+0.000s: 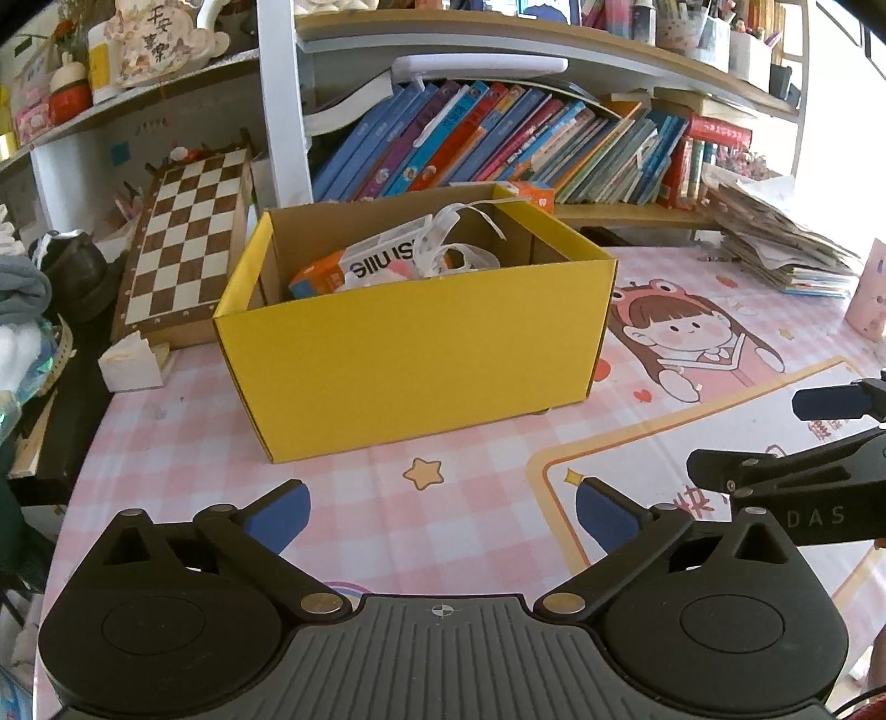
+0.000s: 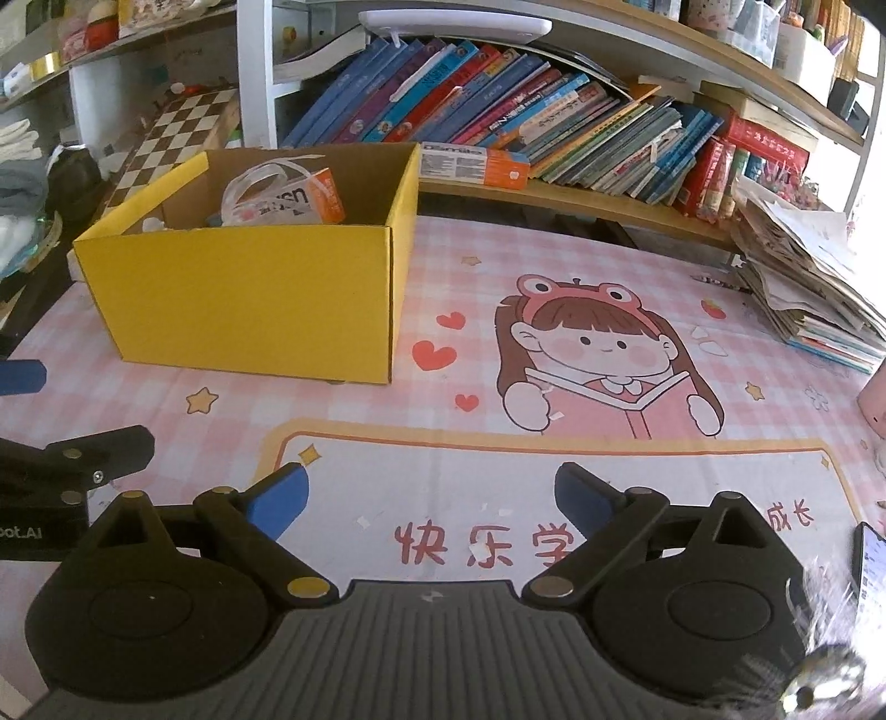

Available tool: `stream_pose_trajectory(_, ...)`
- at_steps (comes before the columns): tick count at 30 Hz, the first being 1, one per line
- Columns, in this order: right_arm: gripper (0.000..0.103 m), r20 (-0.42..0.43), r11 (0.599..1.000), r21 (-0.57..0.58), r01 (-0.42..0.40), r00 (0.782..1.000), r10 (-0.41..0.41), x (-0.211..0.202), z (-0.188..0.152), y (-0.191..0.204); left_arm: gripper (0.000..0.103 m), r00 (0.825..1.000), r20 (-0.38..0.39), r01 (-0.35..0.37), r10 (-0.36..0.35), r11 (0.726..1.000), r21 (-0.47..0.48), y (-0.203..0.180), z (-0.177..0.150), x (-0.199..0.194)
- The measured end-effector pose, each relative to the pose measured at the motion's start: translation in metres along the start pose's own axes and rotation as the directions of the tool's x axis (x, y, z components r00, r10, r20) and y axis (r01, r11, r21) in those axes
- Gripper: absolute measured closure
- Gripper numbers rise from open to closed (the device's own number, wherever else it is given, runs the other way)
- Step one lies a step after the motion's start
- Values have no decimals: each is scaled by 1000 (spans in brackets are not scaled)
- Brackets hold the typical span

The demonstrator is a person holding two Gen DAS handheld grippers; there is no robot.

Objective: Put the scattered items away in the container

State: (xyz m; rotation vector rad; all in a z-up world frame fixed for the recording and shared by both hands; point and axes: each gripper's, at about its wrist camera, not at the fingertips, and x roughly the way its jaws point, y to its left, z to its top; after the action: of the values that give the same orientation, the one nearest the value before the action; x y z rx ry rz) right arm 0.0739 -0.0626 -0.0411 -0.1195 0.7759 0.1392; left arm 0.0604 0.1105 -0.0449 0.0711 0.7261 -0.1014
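Above the mat [image 2: 387,421] | left tool [image 1: 440,512] wide, empty | right tool [image 2: 432,495] wide, empty | yellow box [image 1: 410,354] filled

Left gripper [image 1: 440,512], right gripper [image 2: 431,495]: jaws wide apart.

Black linkage arms, brass pivot rivets, blue pads [image 1: 283,512], ribbed grey base.

The desk mat [image 2: 554,476] in front of the right gripper [image 2: 432,493] carries big red characters "快乐学", and "成长" further to its right. The other gripper's black arm [image 1: 814,515], right of the left gripper [image 1: 440,507], shows the letters "DAS". A plaque [image 1: 149,44] on the shelf far up-left reads "平安喜樂".
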Motion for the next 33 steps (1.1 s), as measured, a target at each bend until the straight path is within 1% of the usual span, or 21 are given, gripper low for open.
stream_pose_trajectory(18, 5, -4, 1000, -4, -4, 1000, 4, -2, -2, 3, 0, 1000, -9, 15, -15, 1000, 0, -4, 0, 0)
stream_pose_trajectory(21, 5, -4, 1000, -14, -14, 1000, 14, -1, -3, -5, 0, 1000, -10, 15, -15, 1000, 2, -4, 0, 1)
stream_pose_trajectory(24, 5, -7, 1000, -11, -13, 1000, 13, -1, -4, -5, 0, 1000, -11, 19, -19, 1000, 2, -4, 0, 1)
stream_pose_trajectory(33, 2, -10, 1000, -4, -9, 1000, 9, 0, -3, -4, 0, 999, -15, 32, -32, 999, 5, -5, 0, 2)
